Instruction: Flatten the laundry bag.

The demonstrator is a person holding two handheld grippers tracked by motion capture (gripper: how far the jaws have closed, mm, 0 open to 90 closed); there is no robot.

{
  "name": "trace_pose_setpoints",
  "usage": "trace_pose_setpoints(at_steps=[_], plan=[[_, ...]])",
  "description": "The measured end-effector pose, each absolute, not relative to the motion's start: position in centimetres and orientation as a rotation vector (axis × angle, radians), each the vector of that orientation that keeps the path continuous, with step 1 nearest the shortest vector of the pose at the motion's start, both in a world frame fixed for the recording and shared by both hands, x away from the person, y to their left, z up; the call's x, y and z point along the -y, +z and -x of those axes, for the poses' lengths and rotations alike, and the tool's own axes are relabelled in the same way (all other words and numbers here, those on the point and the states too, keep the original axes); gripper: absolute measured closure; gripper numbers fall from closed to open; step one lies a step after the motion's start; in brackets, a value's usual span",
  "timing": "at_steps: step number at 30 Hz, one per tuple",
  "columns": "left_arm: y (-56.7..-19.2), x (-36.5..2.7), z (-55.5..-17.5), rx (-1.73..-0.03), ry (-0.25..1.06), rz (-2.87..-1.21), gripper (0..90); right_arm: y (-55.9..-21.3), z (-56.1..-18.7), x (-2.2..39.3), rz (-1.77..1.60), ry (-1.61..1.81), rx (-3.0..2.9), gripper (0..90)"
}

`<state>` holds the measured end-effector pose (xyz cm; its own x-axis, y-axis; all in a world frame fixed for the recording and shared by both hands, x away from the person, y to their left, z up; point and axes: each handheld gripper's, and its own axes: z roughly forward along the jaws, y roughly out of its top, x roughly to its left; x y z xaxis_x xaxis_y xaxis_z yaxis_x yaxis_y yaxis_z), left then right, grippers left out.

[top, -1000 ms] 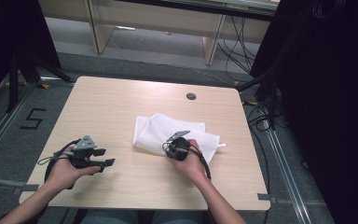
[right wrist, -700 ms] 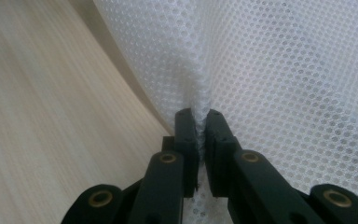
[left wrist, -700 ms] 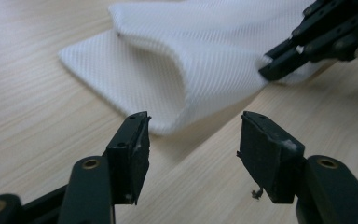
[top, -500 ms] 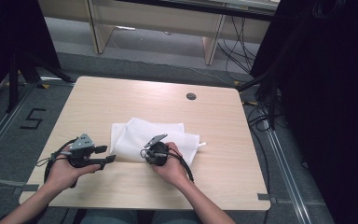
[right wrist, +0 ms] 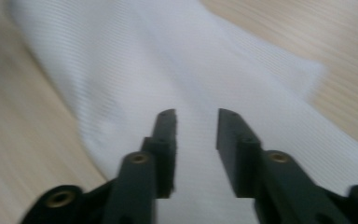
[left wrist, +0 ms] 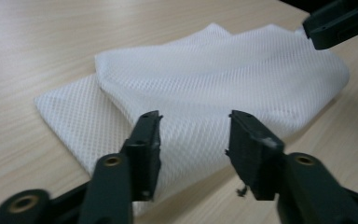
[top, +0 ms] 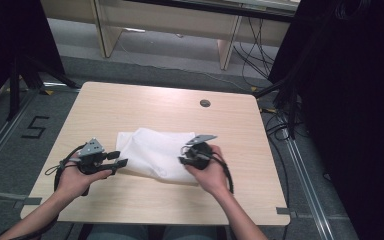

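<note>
A white mesh cloth [top: 152, 152] lies folded over itself in the middle of the wooden table [top: 130, 105]. My left gripper [top: 119, 158] sits at the cloth's left edge. In the left gripper view its jaws [left wrist: 193, 135] have just been closing but stand apart, with the cloth's near edge [left wrist: 214, 79] under the gap and no pad pressing on it. My right gripper [top: 184, 159] is over the cloth's right part. Its jaws [right wrist: 196, 126] have just been opening and hang parted above the cloth [right wrist: 168, 70], holding nothing. One of its jaws shows at the top right of the left gripper view.
A dark round grommet hole [top: 205, 103] sits near the table's far edge. Bare wood surrounds the cloth on all sides. A dark curtain [top: 360, 100] stands to the right, with cables [top: 280, 125] on the floor beside the table.
The right gripper pulled part of the cloth leftward, folding it over, then let go and drew back to the right and upward. The left gripper stayed put and its jaws narrowed.
</note>
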<state>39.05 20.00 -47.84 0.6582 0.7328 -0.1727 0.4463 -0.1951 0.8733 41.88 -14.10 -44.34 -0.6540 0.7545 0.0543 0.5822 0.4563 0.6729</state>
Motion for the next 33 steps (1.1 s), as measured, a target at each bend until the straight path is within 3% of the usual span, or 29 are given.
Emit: trace_pose_setpoints(at_steps=[3, 4, 9, 11, 15, 22, 33], plan=[[-47.2, -19.5, -39.3, -0.918, 0.362, -1.828, 64.3, -44.6, -41.9, 18.5, -1.248, 0.914, -2.428, 88.3], [-47.2, -19.3, -39.5, -0.902, 0.362, -1.837, 66.4, -44.7, -41.4, 19.2, -1.388, 0.853, -2.423, 90.0], [-47.7, -17.7, -40.4, -0.881, 0.337, -1.887, 67.9, -46.1, -41.2, 20.9, -1.441, 0.788, -2.441, 90.0], [-48.5, -17.1, -41.1, -0.922, 0.326, -2.018, 69.0, -46.6, -41.2, 20.3, -1.440, 0.775, -2.447, 87.7], [-50.0, -17.3, -41.2, -0.991, 0.265, -2.130, 69.5, -46.8, -41.8, 19.6, -1.427, 0.769, -2.444, 85.3], [-50.5, -17.8, -41.2, -1.034, 0.207, -2.124, 66.1, -47.4, -42.4, 19.5, -1.406, 0.815, -2.455, 80.3], [-48.8, -18.2, -40.9, -0.974, 0.333, -1.947, 55.9, -46.7, -42.2, 22.8, -1.430, 0.993, -2.287, 68.2]])
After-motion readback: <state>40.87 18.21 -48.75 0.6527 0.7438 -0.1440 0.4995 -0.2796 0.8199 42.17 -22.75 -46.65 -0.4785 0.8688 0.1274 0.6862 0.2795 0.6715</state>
